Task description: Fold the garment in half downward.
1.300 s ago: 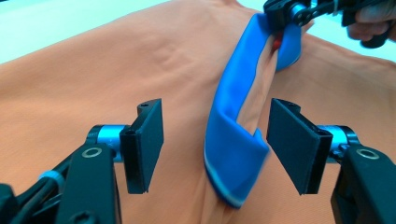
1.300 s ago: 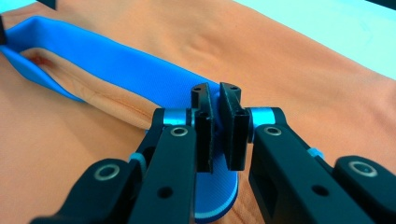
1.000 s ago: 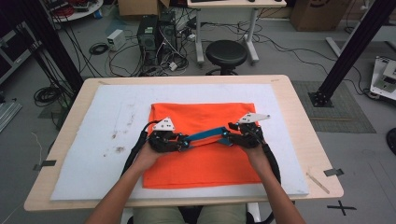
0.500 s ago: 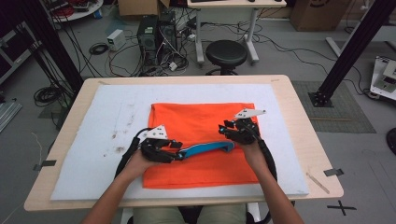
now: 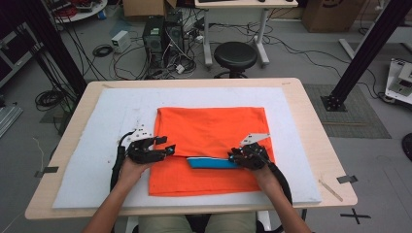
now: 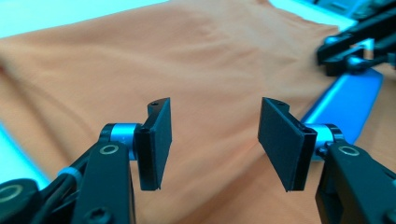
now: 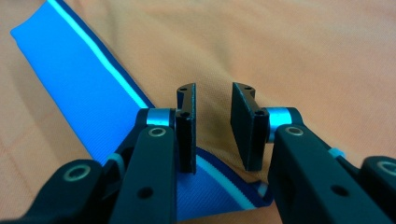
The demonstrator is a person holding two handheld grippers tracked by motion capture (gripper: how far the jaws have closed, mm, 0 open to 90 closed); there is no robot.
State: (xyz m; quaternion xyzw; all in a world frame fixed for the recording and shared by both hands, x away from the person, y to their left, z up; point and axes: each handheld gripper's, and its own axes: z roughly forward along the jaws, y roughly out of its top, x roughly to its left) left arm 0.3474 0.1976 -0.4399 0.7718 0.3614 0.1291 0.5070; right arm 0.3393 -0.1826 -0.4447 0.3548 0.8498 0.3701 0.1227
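Two grippers low over smooth orange folded cloth (image 5: pixel 211 141) on pale foam mat (image 5: pixel 87 160). My left gripper (image 6: pixel 214 135) jaws wide apart, empty, bare cloth ahead. My right gripper (image 7: pixel 212 126) jaws narrowly parted, gripping nothing; flat blue ribbed band with pale stripe (image 7: pixel 88 98) runs beneath and leftward, end free.
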